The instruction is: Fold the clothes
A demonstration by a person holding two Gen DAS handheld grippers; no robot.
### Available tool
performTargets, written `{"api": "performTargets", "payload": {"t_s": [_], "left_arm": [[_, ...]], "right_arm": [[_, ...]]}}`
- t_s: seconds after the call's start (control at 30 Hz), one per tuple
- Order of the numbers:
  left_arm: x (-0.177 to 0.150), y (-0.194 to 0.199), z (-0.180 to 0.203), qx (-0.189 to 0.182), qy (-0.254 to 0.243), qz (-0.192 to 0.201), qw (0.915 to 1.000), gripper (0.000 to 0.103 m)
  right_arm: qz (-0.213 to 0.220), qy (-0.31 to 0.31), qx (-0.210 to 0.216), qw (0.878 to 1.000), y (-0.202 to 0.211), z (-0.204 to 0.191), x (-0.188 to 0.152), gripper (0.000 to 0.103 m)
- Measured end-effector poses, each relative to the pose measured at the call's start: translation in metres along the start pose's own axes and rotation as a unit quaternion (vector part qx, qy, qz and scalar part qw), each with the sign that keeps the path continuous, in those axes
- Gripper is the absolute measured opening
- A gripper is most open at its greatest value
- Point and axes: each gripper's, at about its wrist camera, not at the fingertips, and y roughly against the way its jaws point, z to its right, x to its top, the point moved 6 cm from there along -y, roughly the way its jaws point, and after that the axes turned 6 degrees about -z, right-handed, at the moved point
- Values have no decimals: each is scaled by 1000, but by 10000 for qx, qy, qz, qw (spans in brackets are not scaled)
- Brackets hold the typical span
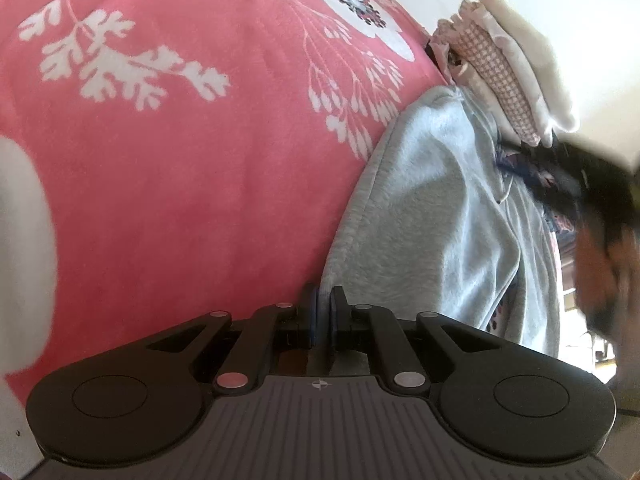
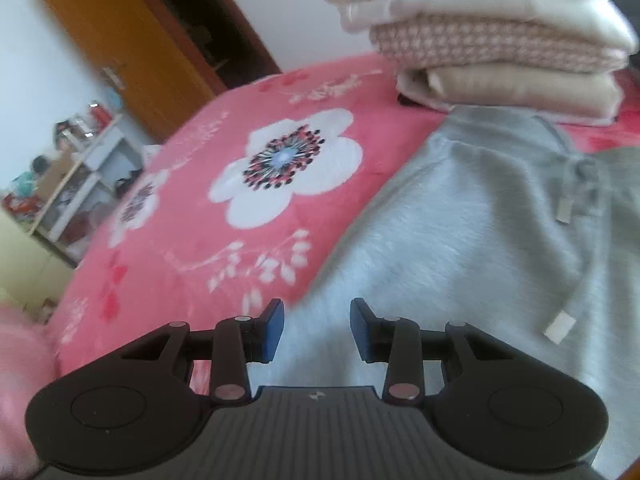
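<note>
Grey fleece trousers [image 2: 460, 240] are seen lying on the pink flowered bedspread [image 2: 224, 264], with the waistband and its drawstring [image 2: 564, 200] turned toward the stack of folded clothes [image 2: 492, 40] at the far edge of the bed. The garment's long axis is judged to run from that stack back toward both tongs, so the cloth lies straight ahead of each.

The left gripper [image 1: 323, 312] is held with its jaws pressed nearly together at the near hem of the trousers [image 1: 432, 216]; whether cloth is pinched between the pads cannot be told, since the fabric edge only meets them at the tips. The right gripper [image 2: 317, 328] is held released, jaws well apart, directly over the grey cloth, with nothing between them. In the left wrist view a blurred dark shape at the right edge is taken to be the other gripper [image 1: 600, 240] and hand, though the blur prevents certainty.

Both tongs are near the same end of the garment, the right one lying further in over the cloth. A wide stretch of bare bedspread is left open to the left of the trousers, giving room for laying or turning cloth; on the far side the room is closed off by the stack, which touches or nearly touches the waistband. How many folds the trousers already carry cannot be read from these views.
</note>
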Motion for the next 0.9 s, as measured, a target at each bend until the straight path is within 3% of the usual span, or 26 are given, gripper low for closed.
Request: {"api": "performTargets", "payload": {"t_s": [0.1,0.13,0.23,0.3,0.37,0.4,0.63,0.7,0.8,0.9], "left_arm": [[0,-1,0,26,3,-3,10000,8],[0,-1,0,25,12,-6,10000,8],[0,1,1,-23,48,-17,10000,8],[1,5,1,-45,76,-12,10000,14],[1,17,4,-3,59,121,9999,32],[2,24,6,23,36,195,9998,34],[-14,79,21,57,-329,508,9982,38],[-26,97,23,52,-491,523,9974,41],[-44,118,20,29,-660,521,9965,48],[-57,128,17,-12,-825,436,9956,50]], "right_arm": [[-155,-59,215,9996,27,18,-32,40],[-243,-115,102,9996,29,31,-46,38],[110,-821,406,9957,55,61,-71,38],[401,-1328,685,9880,75,80,-85,38],[460,-1247,810,9878,90,67,-96,38],[466,-1148,857,9886,97,57,-102,38],[507,-449,1184,9907,147,-14,-140,44],[518,-249,1276,9902,161,-33,-151,51],[363,36,1288,9910,163,-64,-171,62],[111,279,1090,9936,165,-78,-189,64]]}}
